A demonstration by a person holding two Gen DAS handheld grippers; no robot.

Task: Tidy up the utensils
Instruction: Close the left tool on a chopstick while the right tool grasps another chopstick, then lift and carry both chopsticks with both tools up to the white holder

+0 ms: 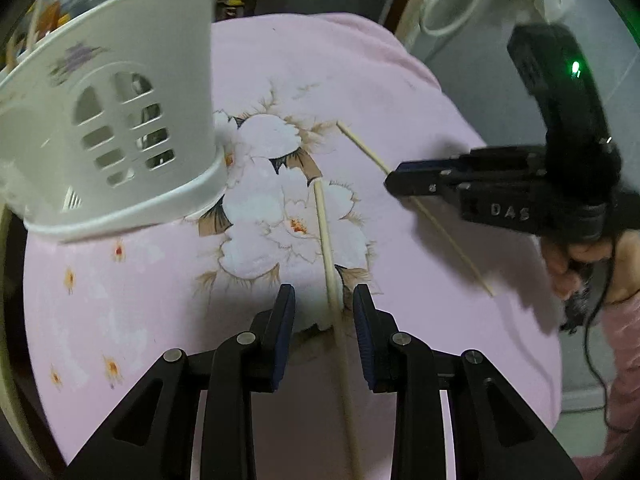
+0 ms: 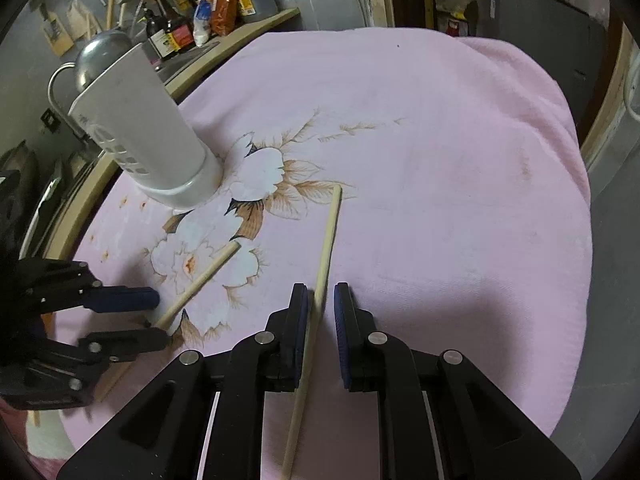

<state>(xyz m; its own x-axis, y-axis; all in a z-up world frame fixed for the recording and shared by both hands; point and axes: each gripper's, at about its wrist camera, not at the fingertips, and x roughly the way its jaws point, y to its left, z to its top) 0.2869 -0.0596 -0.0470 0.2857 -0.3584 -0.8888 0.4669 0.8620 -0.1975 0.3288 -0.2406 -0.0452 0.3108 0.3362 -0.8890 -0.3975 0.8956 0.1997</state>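
A round table (image 2: 460, 160) draped in a pink floral cloth filled both views; a white slotted utensil holder (image 1: 120, 120) stood upright on the cloth at the upper left of the left wrist frame, and in the right wrist frame it rose from the cloth at the left, near the table's edge.

Two pale wooden chopsticks lay on the cloth, well apart from the holder. The first chopstick (image 1: 330, 276) ran from the flower print at mid-frame down through the bottom of the left wrist frame, passing between the fingers of the left gripper (image 1: 324, 300); those jaws stood parted with clear gaps to the stick on either side, so nothing was grasped. In the right wrist frame the same stick slanted at the lower left, between the left gripper's two fingers.

The second chopstick (image 2: 326, 248) ran from centre frame down to the bottom edge of the right wrist view, between the fingers of the right gripper (image 2: 322, 300); the jaws were only narrowly parted, the stick lying close beside the left finger, a gap showing at the right finger; the pads did not appear to clamp it. In the left wrist frame this gripper entered from the right, held by a hand (image 1: 568, 264), over the thin stick.

Bottles (image 2: 188, 20) and a metal pot (image 2: 100, 56) crowded a counter at the upper left of the right wrist frame.
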